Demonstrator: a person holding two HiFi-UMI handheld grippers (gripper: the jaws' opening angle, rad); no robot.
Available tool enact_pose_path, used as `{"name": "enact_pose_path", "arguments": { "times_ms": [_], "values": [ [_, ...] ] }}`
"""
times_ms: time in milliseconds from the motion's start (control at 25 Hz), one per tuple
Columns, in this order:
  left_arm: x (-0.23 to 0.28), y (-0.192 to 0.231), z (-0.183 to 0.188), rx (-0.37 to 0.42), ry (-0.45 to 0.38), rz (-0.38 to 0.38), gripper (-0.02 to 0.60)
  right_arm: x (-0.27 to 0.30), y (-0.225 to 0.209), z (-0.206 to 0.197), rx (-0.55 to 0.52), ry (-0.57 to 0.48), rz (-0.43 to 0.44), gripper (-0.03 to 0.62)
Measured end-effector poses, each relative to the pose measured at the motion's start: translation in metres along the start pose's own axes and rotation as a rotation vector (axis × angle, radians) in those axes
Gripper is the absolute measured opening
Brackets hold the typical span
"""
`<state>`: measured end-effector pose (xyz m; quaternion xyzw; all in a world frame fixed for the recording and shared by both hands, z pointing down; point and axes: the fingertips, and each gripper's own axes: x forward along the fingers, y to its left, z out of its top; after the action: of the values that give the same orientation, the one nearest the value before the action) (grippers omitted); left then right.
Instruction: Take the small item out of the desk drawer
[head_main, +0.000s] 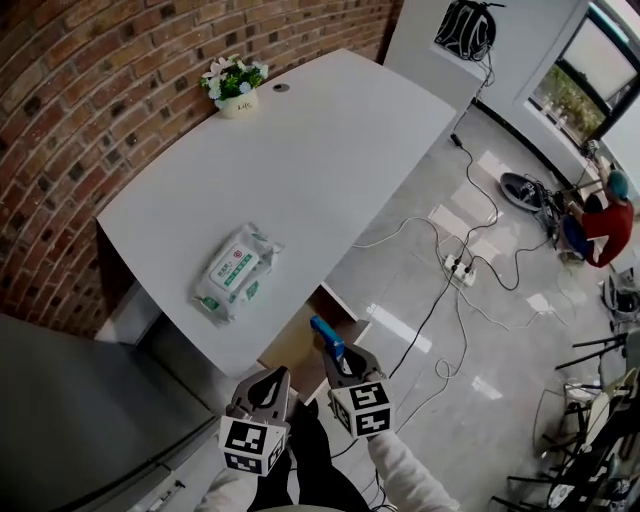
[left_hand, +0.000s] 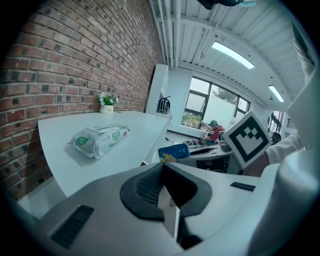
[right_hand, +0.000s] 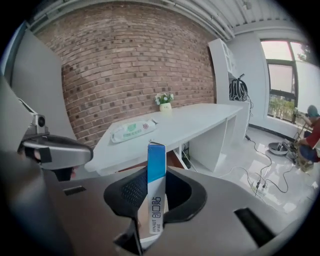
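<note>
Blue and white card makes up the small box (right_hand: 156, 175), and the right gripper (right_hand: 155, 192) has its jaws closed on it. The jaws stand only as far apart as the box is thick, with a dark ribbed pad pressed flat against each broad face. The box stands upright on its narrow edge. Its blue upper part rises clear of the jaw tips and its white printed lower part is sunk between the pads.

From the head view the same box (head_main: 326, 337) sticks out ahead of the right gripper (head_main: 340, 365), out of the open drawer (head_main: 295, 350) and in front of it. The drawer's brown inside shows under the near edge of the white desk (head_main: 300, 160). Nothing but the pads touches the box.

The left gripper (head_main: 268, 385) is just beside the right one, at the picture's lower edge. In its own view, the left gripper (left_hand: 167, 187) has its jaws brought together with nothing between them. Beyond its tips the blue box (left_hand: 175, 150) shows in the other gripper's hold.

On the desk top a pack of wet wipes (head_main: 236, 272) lies flat, well apart from both grippers. A small flower pot (head_main: 236, 85) stands at the far end by the brick wall (head_main: 120, 90).
</note>
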<state>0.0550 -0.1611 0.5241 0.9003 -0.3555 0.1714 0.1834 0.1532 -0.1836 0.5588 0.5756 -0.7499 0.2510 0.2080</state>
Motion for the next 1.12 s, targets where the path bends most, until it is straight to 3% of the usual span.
{"name": "enact_pose_path", "arguments": {
  "times_ms": [1120],
  "values": [
    [-0.05, -0.013, 0.04, 0.1, -0.08, -0.061, 0.017, -0.148, 0.031, 0.038, 0.047, -0.248, -0.128, 0.097]
  ]
}}
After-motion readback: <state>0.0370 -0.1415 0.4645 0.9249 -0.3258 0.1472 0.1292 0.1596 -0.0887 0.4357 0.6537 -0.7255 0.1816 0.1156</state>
